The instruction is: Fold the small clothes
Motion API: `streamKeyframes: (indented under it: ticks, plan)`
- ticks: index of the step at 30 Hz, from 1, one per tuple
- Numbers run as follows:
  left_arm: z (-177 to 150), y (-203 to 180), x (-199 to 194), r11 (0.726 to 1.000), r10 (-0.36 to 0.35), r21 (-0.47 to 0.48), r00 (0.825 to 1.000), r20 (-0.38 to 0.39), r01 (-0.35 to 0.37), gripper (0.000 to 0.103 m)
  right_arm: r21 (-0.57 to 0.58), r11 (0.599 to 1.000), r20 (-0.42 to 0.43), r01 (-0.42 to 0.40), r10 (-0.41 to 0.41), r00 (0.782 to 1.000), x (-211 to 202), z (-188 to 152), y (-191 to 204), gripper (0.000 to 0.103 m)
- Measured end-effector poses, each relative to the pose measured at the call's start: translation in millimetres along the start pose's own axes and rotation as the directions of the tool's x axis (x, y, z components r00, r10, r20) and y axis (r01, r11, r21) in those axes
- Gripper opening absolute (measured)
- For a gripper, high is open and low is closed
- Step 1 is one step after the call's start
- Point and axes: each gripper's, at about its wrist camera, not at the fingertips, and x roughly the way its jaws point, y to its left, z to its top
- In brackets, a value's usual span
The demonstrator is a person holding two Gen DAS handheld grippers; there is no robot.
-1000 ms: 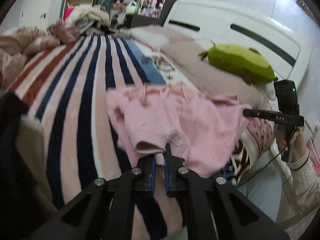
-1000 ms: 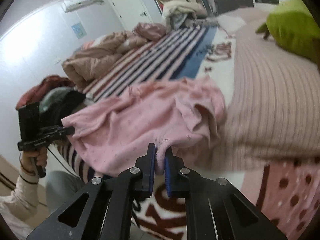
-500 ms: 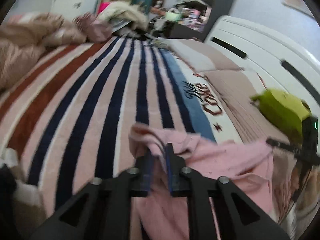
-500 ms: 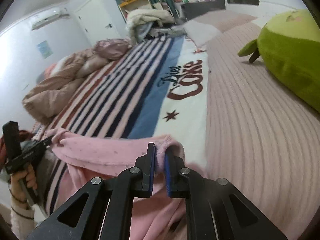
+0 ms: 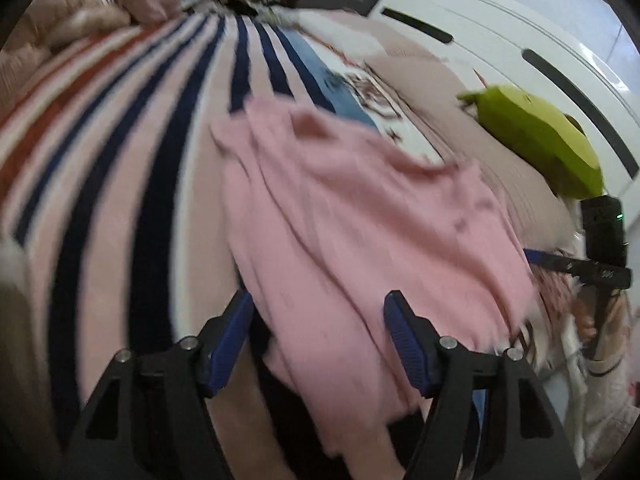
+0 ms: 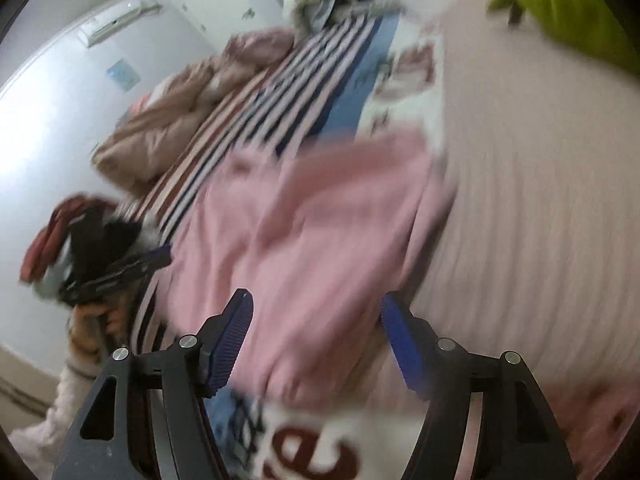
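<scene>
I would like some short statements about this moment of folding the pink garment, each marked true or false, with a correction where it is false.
1. The pink garment lies on the striped blanket. True.
2. The left gripper is clamped on the cloth. False: its jaws are opening, and the pads do not press the cloth between them.
3. The right gripper stands open over the garment. True; its jaws are opening.
4. The green plush toy sits on top of the garment. False: it lies apart, near the white headboard.
</scene>
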Motion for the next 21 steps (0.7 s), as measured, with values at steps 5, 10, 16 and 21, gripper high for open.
streamKeyframes:
  ticks: [5,10,16,21]
  plan:
    - [-22.4,-18.8,-3.4,0.999,0.023,0.025,0.999,0.032,-0.024,0.017,-0.033,0.999,-0.006,-0.015,0.015,1.0,23.3,-31.5,12.1,0.055]
    - [-32.6,-20.9,-30.1,0.998,0.023,0.054,0.998,0.066,-0.027,0.011,-0.087,0.995,0.032,0.039,-0.036,0.999,22.2,-41.8,23.7,0.02]
    - [-69.5,-22.1,-64.5,0.996,-0.029,0.09,0.999,0.042,0.025,0.01,-0.116,0.993,0.013,-0.027,0.029,0.999,-5.9,-61.6,33.3,0.018]
    - [-94.9,-25.4,-71.8,0.995,-0.069,0.077,0.998,-0.006,0.069,0.01,-0.143,0.988,-0.054,-0.054,0.046,0.997,-13.0,-84.7,43.3,0.018]
